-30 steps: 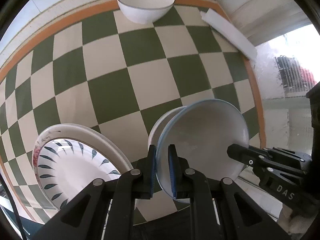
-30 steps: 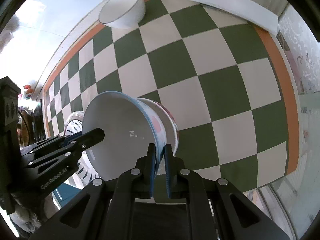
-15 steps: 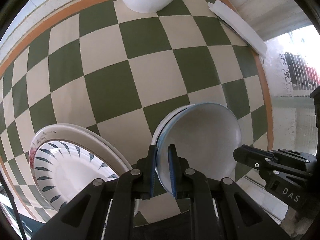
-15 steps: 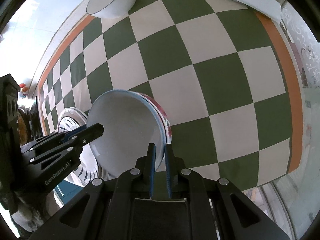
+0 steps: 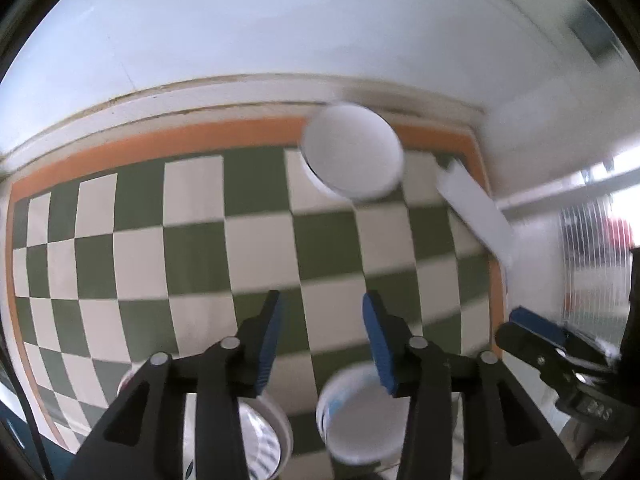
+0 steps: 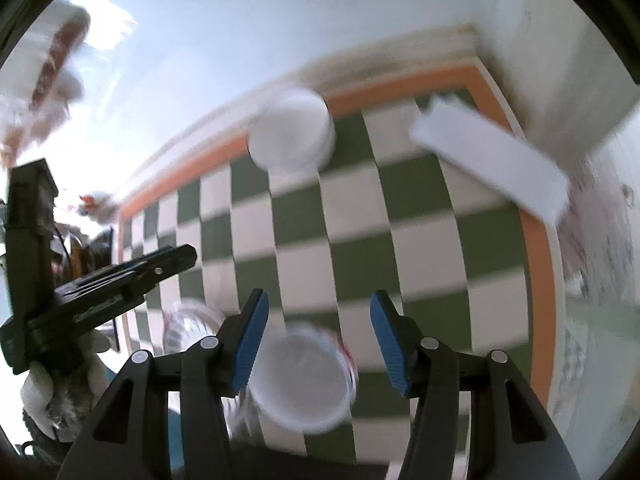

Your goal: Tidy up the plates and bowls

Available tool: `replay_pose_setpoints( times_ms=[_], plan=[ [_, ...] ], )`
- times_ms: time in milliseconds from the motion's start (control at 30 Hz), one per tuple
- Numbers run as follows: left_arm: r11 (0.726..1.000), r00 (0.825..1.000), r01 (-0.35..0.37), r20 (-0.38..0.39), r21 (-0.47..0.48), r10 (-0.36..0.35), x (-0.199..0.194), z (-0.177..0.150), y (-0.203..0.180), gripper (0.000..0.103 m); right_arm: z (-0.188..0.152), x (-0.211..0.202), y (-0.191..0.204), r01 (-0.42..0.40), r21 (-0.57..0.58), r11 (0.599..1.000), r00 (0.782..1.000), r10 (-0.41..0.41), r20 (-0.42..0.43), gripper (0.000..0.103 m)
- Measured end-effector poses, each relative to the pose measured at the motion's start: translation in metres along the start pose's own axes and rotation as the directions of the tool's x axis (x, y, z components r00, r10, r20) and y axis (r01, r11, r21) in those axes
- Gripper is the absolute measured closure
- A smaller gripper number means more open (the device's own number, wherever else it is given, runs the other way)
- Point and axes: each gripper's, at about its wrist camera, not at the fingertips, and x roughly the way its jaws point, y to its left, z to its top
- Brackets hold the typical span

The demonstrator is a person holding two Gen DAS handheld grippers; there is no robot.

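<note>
Both views are blurred. My left gripper (image 5: 322, 312) is open and empty above the checkered table (image 5: 192, 216). The blue-rimmed white bowl (image 5: 360, 428) sits nested in a second bowl below and right of its fingers. The patterned plate (image 5: 264, 436) lies at the lower left. My right gripper (image 6: 318, 312) is open and empty, with the nested bowls (image 6: 304, 384) below between its fingers and the plate (image 6: 188, 324) to the left. A white bowl (image 5: 352, 156) stands at the table's far edge; it also shows in the right wrist view (image 6: 290, 136).
A flat white strip (image 5: 476, 212) lies at the table's far right corner, also seen in the right wrist view (image 6: 492, 160). A white wall (image 5: 280, 32) runs behind the table. The table's orange border (image 6: 540, 264) marks its right edge.
Both grippers have opened and let go of the blue-rimmed bowl, which now rests in the bowl under it. Both grippers have lifted and tilted up, so the wall is in view.
</note>
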Motion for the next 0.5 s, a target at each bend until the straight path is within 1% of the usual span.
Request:
replay_pose_setpoints(
  times_ms=[67, 133, 233, 333, 500],
  plan=[
    [0.999, 1.0, -0.007, -0.014, -0.051, 0.007, 0.012, 0.021, 0.01, 0.063, 0.026, 0.012, -0.001, -0.035, 0.014, 0.999, 0.999, 0.035, 0.003, 0.047],
    [0.996, 1.0, -0.021, -0.021, -0.083, 0.019, 0.028, 0.043, 0.016, 0.063, 0.051, 0.026, -0.003, -0.029, 0.023, 0.999, 1.0, 0.029, 0.005, 0.047],
    [0.993, 0.999, -0.04, -0.032, -0.109, 0.037, 0.046, 0.066, 0.02, 0.063, 0.083, 0.049, -0.006, -0.03, 0.037, 0.999, 1.0, 0.03, -0.005, 0.047],
    [0.989, 0.998, -0.035, -0.05, -0.147, 0.028, 0.064, 0.087, 0.023, 0.063, 0.108, 0.071, -0.007, -0.027, 0.041, 0.999, 0.999, 0.027, -0.021, 0.047],
    [0.989, 0.996, -0.049, -0.086, -0.143, 0.037, 0.091, 0.107, 0.021, 0.063, 0.139, 0.112, -0.013, -0.005, 0.048, 0.999, 0.997, 0.008, -0.076, 0.047]
  ],
)
